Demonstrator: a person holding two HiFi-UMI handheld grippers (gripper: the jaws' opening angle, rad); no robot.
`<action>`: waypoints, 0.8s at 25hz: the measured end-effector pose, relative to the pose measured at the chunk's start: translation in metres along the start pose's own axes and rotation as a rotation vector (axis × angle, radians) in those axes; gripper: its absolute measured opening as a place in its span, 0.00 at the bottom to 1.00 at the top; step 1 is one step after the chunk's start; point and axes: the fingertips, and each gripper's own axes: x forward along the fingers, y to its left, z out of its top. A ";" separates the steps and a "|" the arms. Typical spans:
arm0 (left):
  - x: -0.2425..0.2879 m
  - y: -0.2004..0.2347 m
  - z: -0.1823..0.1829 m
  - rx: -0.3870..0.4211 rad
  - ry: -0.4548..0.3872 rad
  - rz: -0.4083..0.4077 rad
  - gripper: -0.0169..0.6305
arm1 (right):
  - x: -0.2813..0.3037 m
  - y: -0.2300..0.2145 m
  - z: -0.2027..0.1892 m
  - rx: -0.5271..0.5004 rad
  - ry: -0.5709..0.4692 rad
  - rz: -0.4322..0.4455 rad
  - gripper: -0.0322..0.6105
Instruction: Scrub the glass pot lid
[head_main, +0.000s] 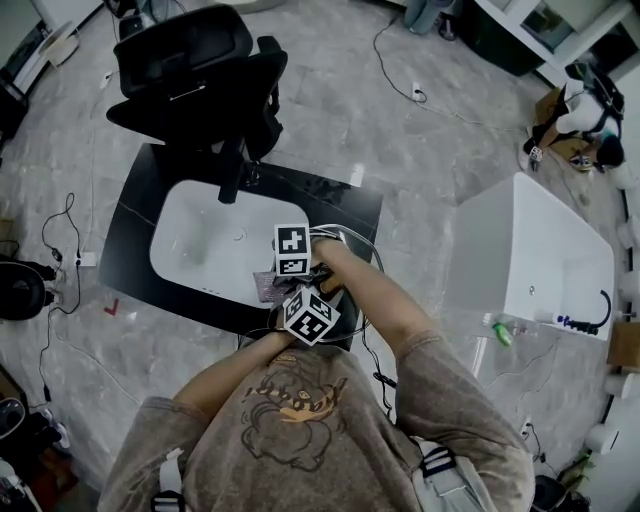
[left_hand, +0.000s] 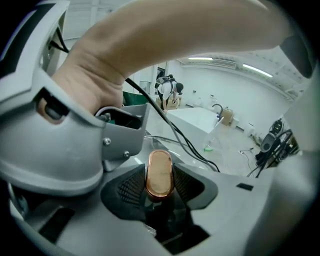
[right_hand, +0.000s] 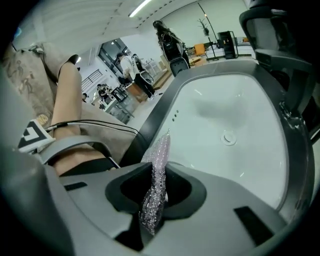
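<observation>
1. L gripper (left_hand: 159, 189): jaws wide, pinching the copper knob (left_hand: 159, 162) of the glass pot lid (left_hand: 159, 175). Knob's long axis runs straight out btwn the pads. Lid is held over the near edge of the counter (head_main: 140, 220), beside the sink (right_hand: 225, 100).
2. R gripper (right_hand: 155, 192): pressed together on a glittery scrubber (right_hand: 159, 160), aimed at the basin, not the lid.
3. Lid lies back-left of the scrubber. In head view the R gripper sits just beyond L. I reckon R must swing back onto the glass.
</observation>
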 end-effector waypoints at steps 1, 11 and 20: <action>0.000 0.000 -0.001 -0.006 0.000 -0.003 0.32 | 0.002 0.000 -0.001 -0.009 0.014 0.001 0.17; 0.000 0.000 0.000 -0.022 0.002 -0.008 0.32 | 0.002 -0.017 -0.005 0.023 0.015 -0.043 0.18; 0.000 0.001 0.000 -0.026 0.001 -0.014 0.32 | -0.024 -0.050 -0.017 0.112 -0.075 -0.158 0.18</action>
